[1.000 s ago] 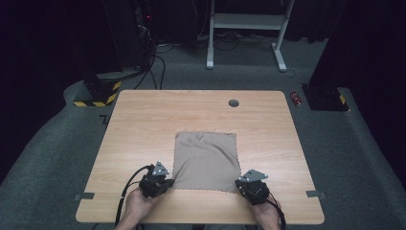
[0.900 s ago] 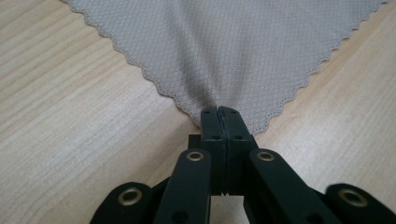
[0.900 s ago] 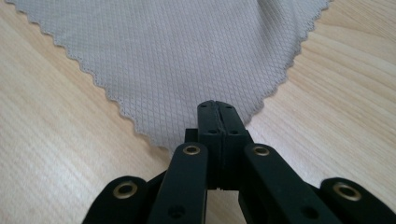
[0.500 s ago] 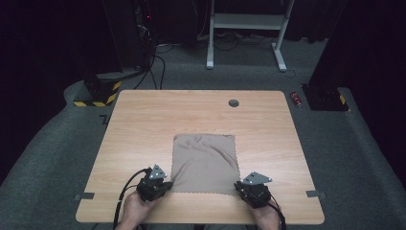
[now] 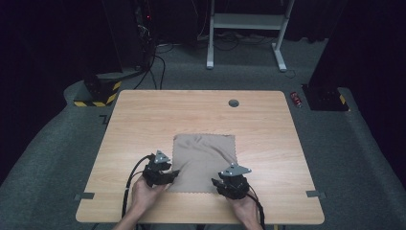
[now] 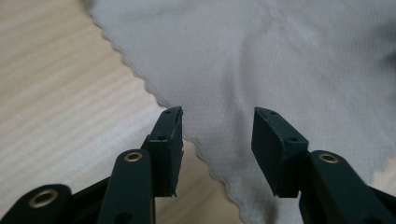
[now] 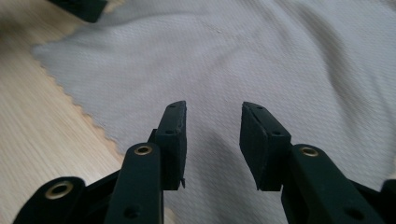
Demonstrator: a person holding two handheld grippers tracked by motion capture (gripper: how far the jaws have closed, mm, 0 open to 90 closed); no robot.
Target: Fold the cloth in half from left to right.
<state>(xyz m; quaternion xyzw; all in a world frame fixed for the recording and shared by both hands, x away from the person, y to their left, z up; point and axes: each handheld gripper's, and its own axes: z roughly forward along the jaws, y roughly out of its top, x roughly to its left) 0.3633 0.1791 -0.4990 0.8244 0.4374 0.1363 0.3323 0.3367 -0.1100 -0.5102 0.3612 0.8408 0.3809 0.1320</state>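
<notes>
Both grippers let go, cloth flat between them.

My left gripper (image 6: 217,114) has just been opening; its jaws stand apart with nothing pinched, straddling the scalloped near-left edge of the square beige-grey cloth (image 6: 280,60). My right gripper (image 7: 212,107) has likewise just been opening, empty, low over the near-right part. On the light wooden table (image 5: 143,120) the cloth lies ahead of and between both tools, each about equally near its own near corner; I judge either side reachable.
</notes>
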